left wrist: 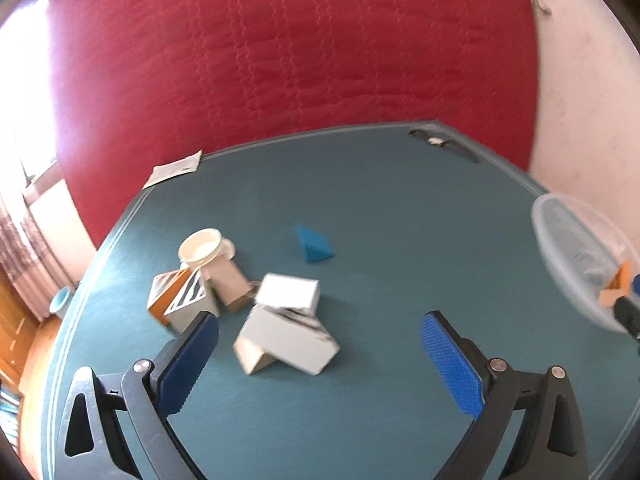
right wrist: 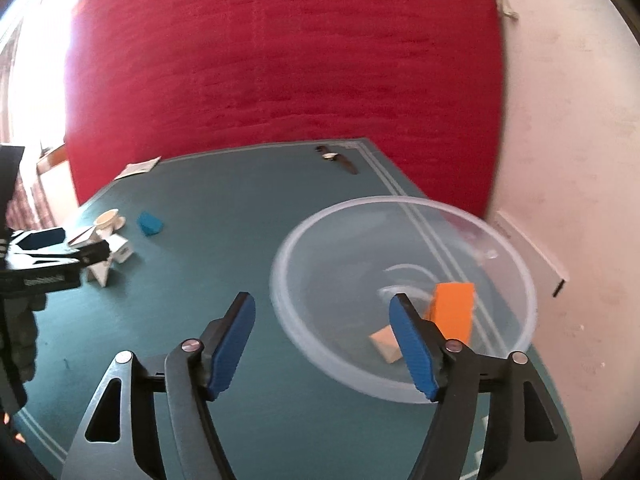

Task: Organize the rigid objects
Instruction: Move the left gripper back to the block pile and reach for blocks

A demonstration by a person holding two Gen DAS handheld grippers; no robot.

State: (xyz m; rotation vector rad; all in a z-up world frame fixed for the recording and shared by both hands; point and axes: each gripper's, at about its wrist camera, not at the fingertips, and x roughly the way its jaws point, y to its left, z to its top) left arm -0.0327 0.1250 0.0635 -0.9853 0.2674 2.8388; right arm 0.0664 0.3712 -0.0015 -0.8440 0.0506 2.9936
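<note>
Red quilted fabric (left wrist: 300, 60) hangs behind a teal-covered surface (left wrist: 380, 200) where small rigid objects lie scattered, with a clear plastic bowl (right wrist: 400, 240) as the collecting point. Inside the bowl rest an orange block (right wrist: 454, 312) and a pale tan block (right wrist: 384, 346), the two near each other on the bowl's floor. The right gripper (right wrist: 322, 340) hovers at the bowl's near rim with its jaws spread wide and gripping nothing, one blue pad inside the rim line and the other outside it. Well away from the bowl, toward the window side, the left gripper (left wrist: 320, 360) hangs above a cluster of boxes, its jaws likewise released and empty. Directly ahead of it lies a pale grey box (left wrist: 288, 340), tilted, with a small white box (left wrist: 288, 290) leaning on top of it. Farther from the bowl in the same cluster sit a striped orange-and-white carton (left wrist: 176, 296) and a cream cup (left wrist: 202, 246) that appears to rest on a tan box, though motion blur makes the stacking hard to read. A blue wedge (left wrist: 314, 245) lies alone between the cluster and the bowl. Beyond the bowl, near the far edge, a wristwatch (right wrist: 336, 159) lies flat; a paper slip (left wrist: 174, 168) overhangs the far corner beyond the cluster.
</note>
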